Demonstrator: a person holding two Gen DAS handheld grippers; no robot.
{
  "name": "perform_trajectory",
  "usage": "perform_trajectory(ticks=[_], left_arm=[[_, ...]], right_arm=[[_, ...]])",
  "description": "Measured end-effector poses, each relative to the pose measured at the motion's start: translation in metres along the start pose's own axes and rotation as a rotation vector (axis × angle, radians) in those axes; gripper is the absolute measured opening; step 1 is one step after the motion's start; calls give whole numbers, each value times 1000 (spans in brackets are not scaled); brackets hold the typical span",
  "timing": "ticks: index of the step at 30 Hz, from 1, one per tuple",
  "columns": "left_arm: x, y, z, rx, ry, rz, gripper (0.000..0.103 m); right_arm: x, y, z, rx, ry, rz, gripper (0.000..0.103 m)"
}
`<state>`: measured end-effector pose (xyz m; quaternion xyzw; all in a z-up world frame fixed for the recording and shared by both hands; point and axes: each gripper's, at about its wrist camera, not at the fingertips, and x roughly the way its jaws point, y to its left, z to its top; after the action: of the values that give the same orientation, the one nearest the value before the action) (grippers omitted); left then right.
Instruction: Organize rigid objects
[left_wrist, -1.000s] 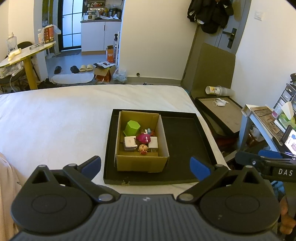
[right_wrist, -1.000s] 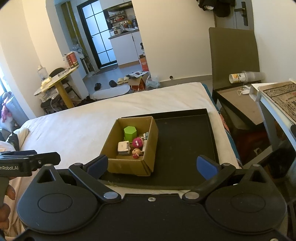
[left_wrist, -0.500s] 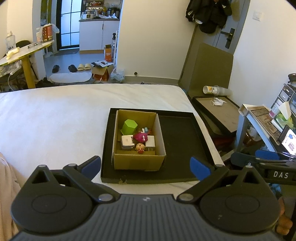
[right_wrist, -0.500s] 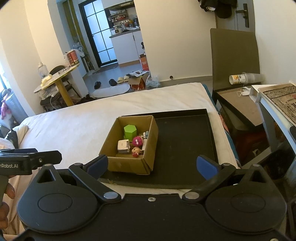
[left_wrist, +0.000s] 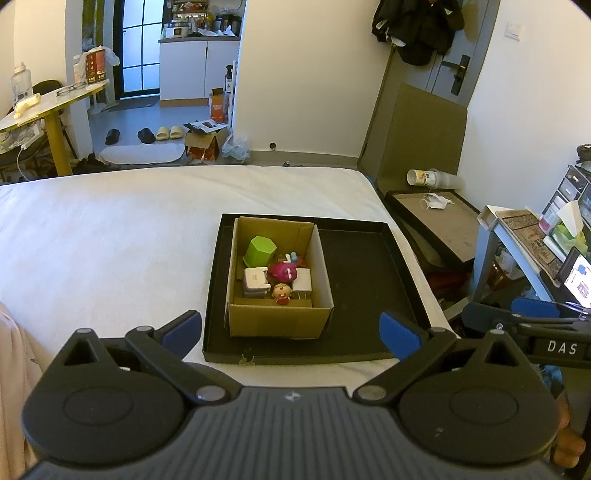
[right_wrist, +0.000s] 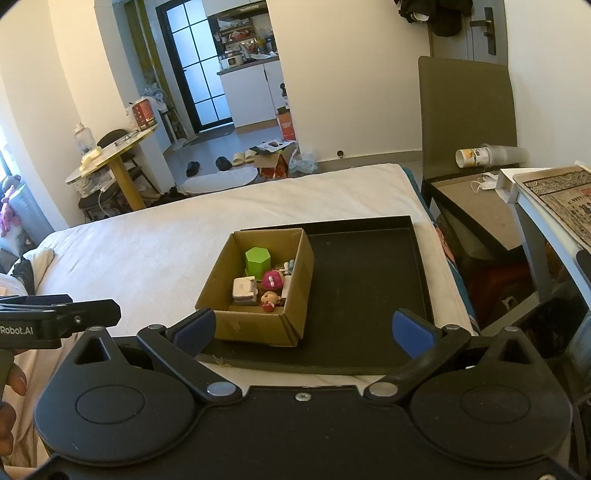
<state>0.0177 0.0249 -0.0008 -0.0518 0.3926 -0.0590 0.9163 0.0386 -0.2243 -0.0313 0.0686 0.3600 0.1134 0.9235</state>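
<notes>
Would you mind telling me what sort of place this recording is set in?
Most likely a small studio flat: a white bed serves as the work surface, a kitchen counter shows through the doorway, and slippers lie on the floor.

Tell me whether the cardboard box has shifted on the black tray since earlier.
No. The cardboard box still sits at the left side of the black tray; only the camera moved.

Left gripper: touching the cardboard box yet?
Apart. In the left wrist view the left gripper is open and the cardboard box sits beyond its fingertips in the black tray, with tray floor visible between them.
</notes>
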Motion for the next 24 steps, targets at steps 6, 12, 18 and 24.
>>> perform_trajectory(ticks=[6, 12, 18, 24], left_arm=[[0, 0, -1, -1, 3, 2, 102], [1, 0, 0, 1, 5, 3, 102], [1, 1, 1, -2, 6, 2, 102], [1, 1, 3, -2, -1, 8, 102]], right_arm=[[0, -1, 0, -3, 1, -2, 103], [0, -1, 0, -3, 1, -3, 103], [0, -3, 1, -9, -3, 0, 103], [0, -4, 3, -17, -1, 2, 103]])
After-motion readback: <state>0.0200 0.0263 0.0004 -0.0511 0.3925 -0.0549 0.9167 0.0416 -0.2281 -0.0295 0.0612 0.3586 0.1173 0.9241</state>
